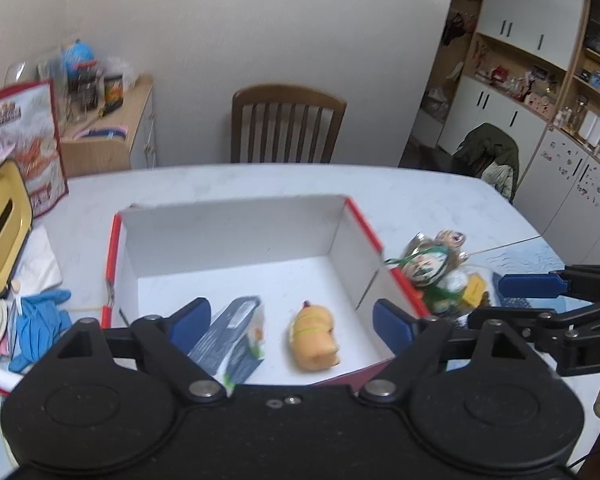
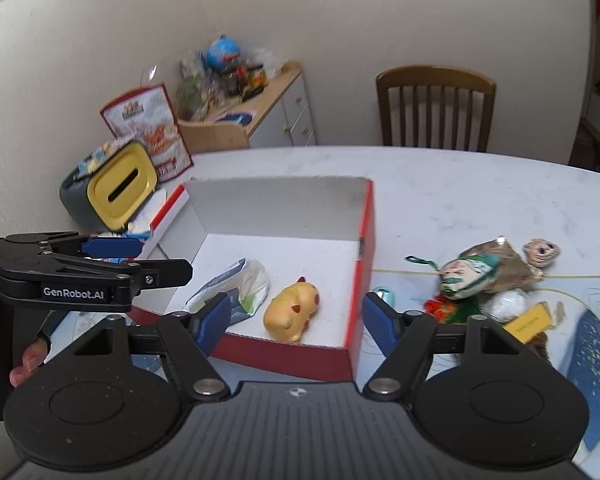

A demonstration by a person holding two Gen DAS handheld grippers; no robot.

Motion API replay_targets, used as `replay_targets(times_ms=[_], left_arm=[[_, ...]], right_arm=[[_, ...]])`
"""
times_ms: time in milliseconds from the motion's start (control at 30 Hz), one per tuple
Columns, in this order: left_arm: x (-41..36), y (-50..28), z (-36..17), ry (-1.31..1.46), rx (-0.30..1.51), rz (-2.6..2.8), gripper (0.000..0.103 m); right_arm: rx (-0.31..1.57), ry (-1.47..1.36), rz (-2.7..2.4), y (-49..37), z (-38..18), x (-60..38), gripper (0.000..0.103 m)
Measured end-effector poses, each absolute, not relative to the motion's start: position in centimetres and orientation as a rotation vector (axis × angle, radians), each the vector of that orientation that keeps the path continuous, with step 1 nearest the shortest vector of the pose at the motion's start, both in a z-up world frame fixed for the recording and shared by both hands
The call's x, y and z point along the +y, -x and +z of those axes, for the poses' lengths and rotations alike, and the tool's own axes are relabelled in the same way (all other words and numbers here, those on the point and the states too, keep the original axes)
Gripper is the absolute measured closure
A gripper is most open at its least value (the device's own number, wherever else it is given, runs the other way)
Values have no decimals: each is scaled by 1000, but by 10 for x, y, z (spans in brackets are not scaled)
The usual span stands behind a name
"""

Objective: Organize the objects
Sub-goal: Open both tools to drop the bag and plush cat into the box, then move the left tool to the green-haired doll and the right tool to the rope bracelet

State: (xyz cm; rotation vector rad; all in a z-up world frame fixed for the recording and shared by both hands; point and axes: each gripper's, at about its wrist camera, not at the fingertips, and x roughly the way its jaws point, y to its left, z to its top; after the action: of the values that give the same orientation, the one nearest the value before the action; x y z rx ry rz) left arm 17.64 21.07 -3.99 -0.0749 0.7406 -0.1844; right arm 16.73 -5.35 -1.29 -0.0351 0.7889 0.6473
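Both claws, left claw [image 1: 290, 322] and right claw [image 2: 296, 318], are wide and hold nothing. The yellow toy [image 2: 292, 312] lies in the box [image 2: 366, 240]. The pile of toys [image 2: 492, 280] sits right of the box on the bench [image 2: 460, 192], tangled, so grabbing one may drag others.

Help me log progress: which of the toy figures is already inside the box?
The yellow toy, lying on the floor of the red box beside a packet. The green-haired head and small brown head lie outside, on the table.

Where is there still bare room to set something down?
Inside the box, the floor behind the yellow toy and packet is bare. So is the table between box and chair. The toy pile right of the box is crowded.
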Motion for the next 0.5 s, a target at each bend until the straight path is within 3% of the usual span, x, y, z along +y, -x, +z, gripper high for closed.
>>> replay_targets(times_ms=[233,500], left_arm=[[176,-160,-32,28,669,-192,1],[135,-159,-36,21,667,-198,0]], right_arm=[[734,18,603,-153,-5,-102,24],[722,17,559,-153,-11,-157,19]])
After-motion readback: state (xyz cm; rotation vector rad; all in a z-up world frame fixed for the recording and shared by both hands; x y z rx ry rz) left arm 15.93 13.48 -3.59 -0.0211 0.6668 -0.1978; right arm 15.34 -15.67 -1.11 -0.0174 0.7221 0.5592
